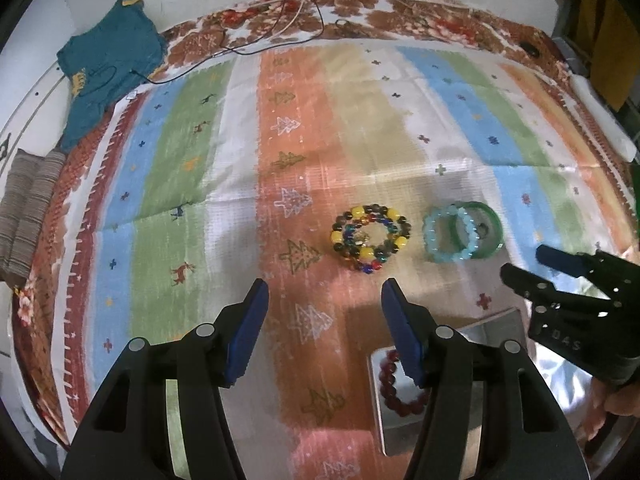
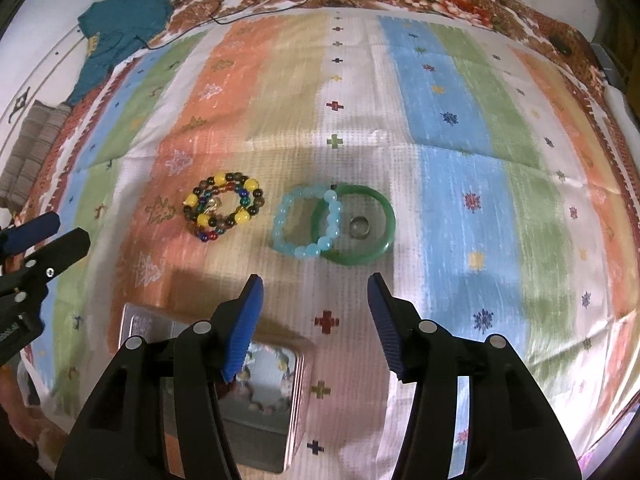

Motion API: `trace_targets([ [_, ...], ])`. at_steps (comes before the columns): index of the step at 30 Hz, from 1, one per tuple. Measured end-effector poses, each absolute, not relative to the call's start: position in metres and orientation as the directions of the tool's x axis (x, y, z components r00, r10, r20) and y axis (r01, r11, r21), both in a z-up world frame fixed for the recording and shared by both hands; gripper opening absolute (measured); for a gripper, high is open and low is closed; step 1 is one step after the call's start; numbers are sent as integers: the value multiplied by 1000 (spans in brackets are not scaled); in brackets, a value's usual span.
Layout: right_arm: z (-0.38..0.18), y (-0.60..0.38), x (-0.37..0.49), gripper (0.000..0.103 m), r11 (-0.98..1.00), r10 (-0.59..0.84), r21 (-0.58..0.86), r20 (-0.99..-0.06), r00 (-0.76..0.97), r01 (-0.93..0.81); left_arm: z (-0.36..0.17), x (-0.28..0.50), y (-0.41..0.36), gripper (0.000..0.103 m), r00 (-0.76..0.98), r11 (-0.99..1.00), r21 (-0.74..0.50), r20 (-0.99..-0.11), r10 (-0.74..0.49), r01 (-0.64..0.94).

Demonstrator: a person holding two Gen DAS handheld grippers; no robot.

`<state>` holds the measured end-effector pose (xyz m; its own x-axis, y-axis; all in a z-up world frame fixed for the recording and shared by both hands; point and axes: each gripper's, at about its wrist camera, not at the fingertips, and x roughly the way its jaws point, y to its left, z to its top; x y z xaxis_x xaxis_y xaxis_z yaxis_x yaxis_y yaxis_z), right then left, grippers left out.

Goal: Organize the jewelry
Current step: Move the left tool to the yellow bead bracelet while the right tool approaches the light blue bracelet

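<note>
Both grippers hover released above bracelets on a striped cloth
Left gripper (image 1: 324, 300) and right gripper (image 2: 315, 296) spread wide; light-blue beaded bracelet (image 2: 306, 224) overlaps green bangle (image 2: 356, 224) at 12 o'clock

Right gripper (image 1: 532, 264) body: pale letters "DAS" (the start of the word may be hidden, so it could be part of something longer)
Elsewhere: no lettering that can be read

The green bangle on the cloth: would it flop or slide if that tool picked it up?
The green bangle looks like one solid glossy ring, so probably stiff, likely slippery. The pale blue bead bracelet overlaps its left edge, so lifting may drag that along. A small ring lies inside it.
</note>
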<state>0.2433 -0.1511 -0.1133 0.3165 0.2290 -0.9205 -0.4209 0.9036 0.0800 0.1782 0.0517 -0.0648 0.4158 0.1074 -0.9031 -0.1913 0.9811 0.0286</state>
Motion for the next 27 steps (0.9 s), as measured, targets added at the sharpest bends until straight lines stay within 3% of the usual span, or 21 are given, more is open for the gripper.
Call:
trace_targets([
  [27, -147, -115, 282, 54, 889, 171, 33, -949, 265, -458, -124, 242, 63, 59, 286, 979, 81, -949, 133, -187],
])
